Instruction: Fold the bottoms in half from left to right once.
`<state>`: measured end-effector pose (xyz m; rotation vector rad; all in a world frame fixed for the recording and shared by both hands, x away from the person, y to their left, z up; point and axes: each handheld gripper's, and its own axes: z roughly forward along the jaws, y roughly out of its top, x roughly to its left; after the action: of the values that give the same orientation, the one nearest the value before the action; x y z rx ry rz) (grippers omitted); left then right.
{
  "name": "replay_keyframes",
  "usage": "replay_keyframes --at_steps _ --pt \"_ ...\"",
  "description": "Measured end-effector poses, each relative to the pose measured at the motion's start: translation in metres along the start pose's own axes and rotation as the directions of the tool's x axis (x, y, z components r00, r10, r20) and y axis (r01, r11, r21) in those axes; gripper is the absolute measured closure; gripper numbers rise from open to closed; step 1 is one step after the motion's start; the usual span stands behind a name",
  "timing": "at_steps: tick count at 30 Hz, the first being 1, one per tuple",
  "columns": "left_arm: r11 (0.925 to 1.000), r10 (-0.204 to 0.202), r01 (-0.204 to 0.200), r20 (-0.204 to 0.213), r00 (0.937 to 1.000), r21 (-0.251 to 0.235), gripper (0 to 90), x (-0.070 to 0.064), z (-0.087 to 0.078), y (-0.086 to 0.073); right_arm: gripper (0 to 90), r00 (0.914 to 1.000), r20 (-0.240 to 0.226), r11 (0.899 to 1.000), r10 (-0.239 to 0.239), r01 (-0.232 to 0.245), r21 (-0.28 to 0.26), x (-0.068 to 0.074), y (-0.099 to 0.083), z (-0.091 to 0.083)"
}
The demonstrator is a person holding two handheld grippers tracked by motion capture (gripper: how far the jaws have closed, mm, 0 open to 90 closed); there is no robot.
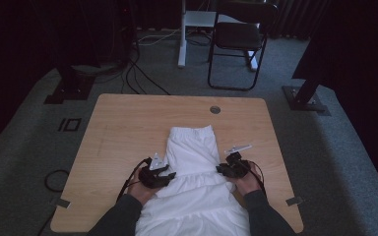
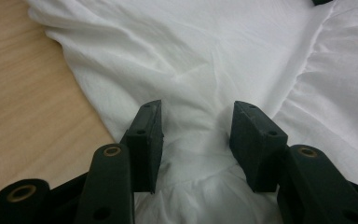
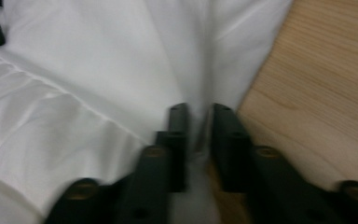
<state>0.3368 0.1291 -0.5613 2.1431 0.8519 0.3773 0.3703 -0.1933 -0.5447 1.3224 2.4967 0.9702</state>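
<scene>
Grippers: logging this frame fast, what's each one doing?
Left gripper: open, jaws astride a bunch of the white garment.
Right gripper: jaws nearly together on the garment's edge; grip cannot be told.

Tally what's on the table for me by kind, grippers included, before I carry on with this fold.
White garment: 1
Grippers: 2, the left gripper at the cloth's left edge and the right gripper at its right edge
Round grommet in the tabletop: 1
Total: 4
</scene>
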Motion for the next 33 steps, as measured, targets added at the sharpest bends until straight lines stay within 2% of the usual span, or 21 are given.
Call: replay_keyframes --at_steps 3,4,6,7,10,11,12,15,16,18,19,20,21,22,23,24,26,27,28,29,33 --pt "1.0 0.0 0.0 0.001 1.0 0.001 54.7 0.0 0.0 0.0 60.7 0.9996 0.023 0.999 -0.017 0.018 -0.049 -0.002 0.011 -0.008" --pt "1.0 0.0 0.0 0.0 1.0 0.001 54.6 0.0 0.0 0.0 58.4 1.0 0.008 0.991 -0.002 0.003 -0.133 -0.004 0.026 -0.016" --pt "1.0 0.001 -0.001 -0.001 1.0 0.002 54.6 0.0 0.0 0.0 58.8 0.9995 0.018 0.983 -0.026 0.029 -0.179 -0.003 0.045 -0.016" --pt "1.0 0.001 -0.001 -0.001 1.0 0.002 54.6 0.0 0.0 0.0 58.8 0.9995 0.018 0.983 -0.026 0.029 -0.179 -0.003 0.045 -0.016" --pt "1.0 -0.001 0.001 -0.006 1.0 0.003 54.6 -0.001 0.0 0.0 55.9 0.9994 -0.032 0.983 -0.012 0.006 -0.182 -0.001 0.076 0.008" --pt "1.0 -0.001 0.001 -0.006 1.0 0.003 54.6 -0.001 0.0 0.0 55.9 0.9994 -0.032 0.983 -0.012 0.006 -0.182 -0.001 0.076 0.008" --pt "1.0 -0.003 0.003 -0.008 1.0 0.001 54.6 -0.001 0.0 0.0 51.5 0.9987 -0.048 0.985 -0.02 0.011 -0.172 0.003 0.083 0.025" --pt "1.0 -0.003 0.003 -0.009 1.0 0.002 54.6 -0.001 0.0 0.0 47.9 0.9981 -0.056 0.99 -0.024 0.016 -0.141 0.007 0.086 0.044" --pt "1.0 -0.004 0.004 -0.009 0.9999 0.001 54.6 -0.001 0.0 0.0 50.6 0.9984 -0.051 0.993 -0.024 0.018 -0.119 0.006 0.086 0.05" --pt "1.0 -0.005 0.005 -0.008 1.0 0.001 54.6 -0.001 0.0 0.0 76.3 0.9959 -0.078 0.996 -0.047 0.041 -0.077 0.004 0.085 0.058" --pt "1.0 -0.006 0.006 -0.008 0.9999 0.002 54.5 -0.001 0.0 0.0 85.2 0.9963 -0.046 0.995 -0.072 0.068 -0.073 0.004 0.084 0.057" --pt "1.0 -0.006 0.006 -0.008 0.9999 0.002 54.4 -0.001 0.0 0.0 85.2 0.9963 -0.046 0.995 -0.072 0.068 -0.073 0.004 0.084 0.057" --pt "1.0 -0.007 0.007 -0.007 1.0 0.001 54.4 -0.001 0.0 0.0 87.8 0.9951 0.031 0.991 -0.093 0.096 -0.09 0.006 0.084 0.051" --pt "0.9999 -0.011 0.011 -0.003 0.9999 -0.002 54.2 -0.001 0.0 0.0 88.6 0.967 0.231 0.96 -0.107 0.161 -0.228 0.008 0.085 0.021" --pt "0.9998 -0.017 0.017 0.01 0.9998 -0.004 54.0 0.0 -0.001 0.0 88.7 0.9445 0.311 0.943 -0.107 0.195 -0.268 0.008 0.085 0.008" --pt "0.9995 -0.03 0.031 0.03 0.9991 -0.009 53.9 0.0 0.0 0.0 88.7 0.9292 0.356 0.93 -0.099 0.213 -0.299 0.006 0.083 0.0" --pt "0.9993 -0.036 0.037 0.033 0.9988 -0.009 53.6 0.0 0.0 0.0 88.5 0.9313 0.354 0.932 -0.088 0.202 -0.302 0.002 0.083 -0.003" --pt "0.9998 -0.018 0.018 0.018 0.9997 -0.004 53.6 -0.002 0.0 0.0 88.4 0.9354 0.345 0.941 -0.076 0.182 -0.286 -0.002 0.082 0.0" --pt "0.9998 -0.02 0.02 0.015 0.9997 -0.005 53.4 -0.003 0.0 0.0 87.7 0.9356 0.347 0.963 -0.064 0.149 -0.225 -0.01 0.075 0.018" --pt "0.9998 -0.021 0.021 0.016 0.9996 -0.004 53.4 -0.003 0.0 0.0 87.1 0.9385 0.341 0.972 -0.057 0.13 -0.197 -0.014 0.071 0.028" --pt "0.9998 -0.02 0.02 0.024 0.9995 -0.004 53.2 -0.002 0.0 0.0 84.5 0.9567 0.291 0.989 0.001 0.042 -0.142 -0.025 0.06 0.052"
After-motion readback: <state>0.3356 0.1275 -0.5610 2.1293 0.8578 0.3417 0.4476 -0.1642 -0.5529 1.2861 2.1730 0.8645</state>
